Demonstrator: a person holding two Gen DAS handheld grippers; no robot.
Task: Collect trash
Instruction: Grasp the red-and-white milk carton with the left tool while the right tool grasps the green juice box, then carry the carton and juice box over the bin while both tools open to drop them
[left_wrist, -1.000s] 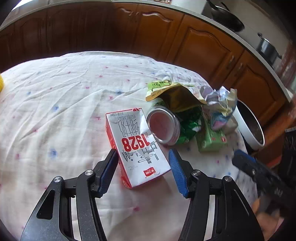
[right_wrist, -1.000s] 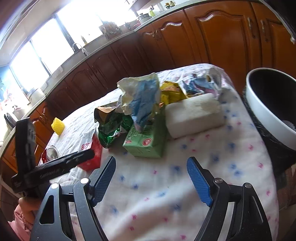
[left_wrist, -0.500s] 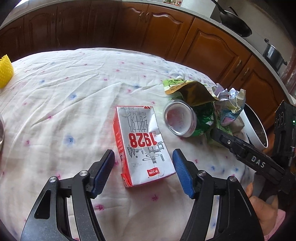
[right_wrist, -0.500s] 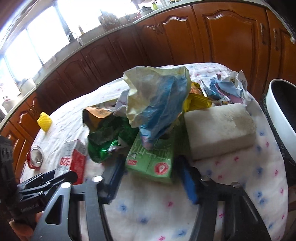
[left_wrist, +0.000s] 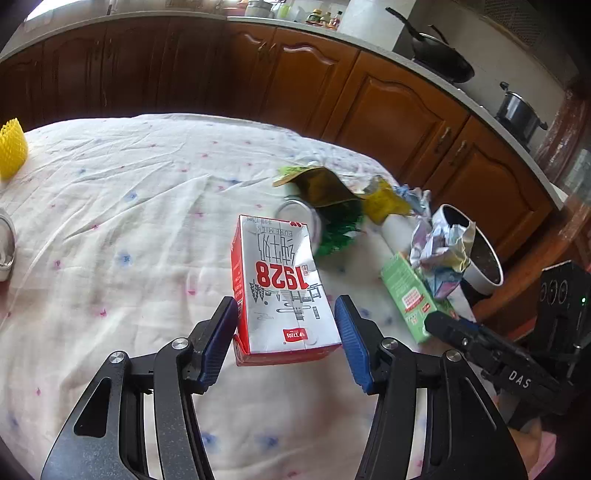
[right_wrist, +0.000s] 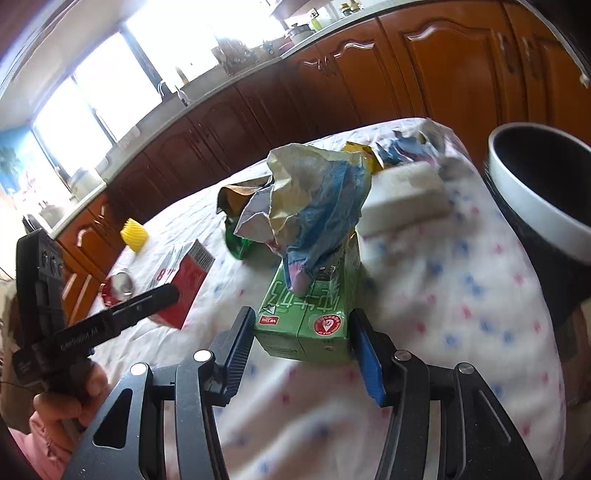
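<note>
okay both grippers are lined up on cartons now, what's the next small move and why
Probably close both. The left gripper has its jaws open on either side of the red milk carton, and the right gripper likewise brackets the green carton. Neither visibly squeezes yet, so grip before lifting toward the bin.

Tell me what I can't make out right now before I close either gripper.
- Green carton: its top is hidden under the crumpled wrapper, right wrist view.
- Can: mostly behind the milk carton, left wrist view.
- Bin: cut off by the frame edge; contents too dark.
</note>
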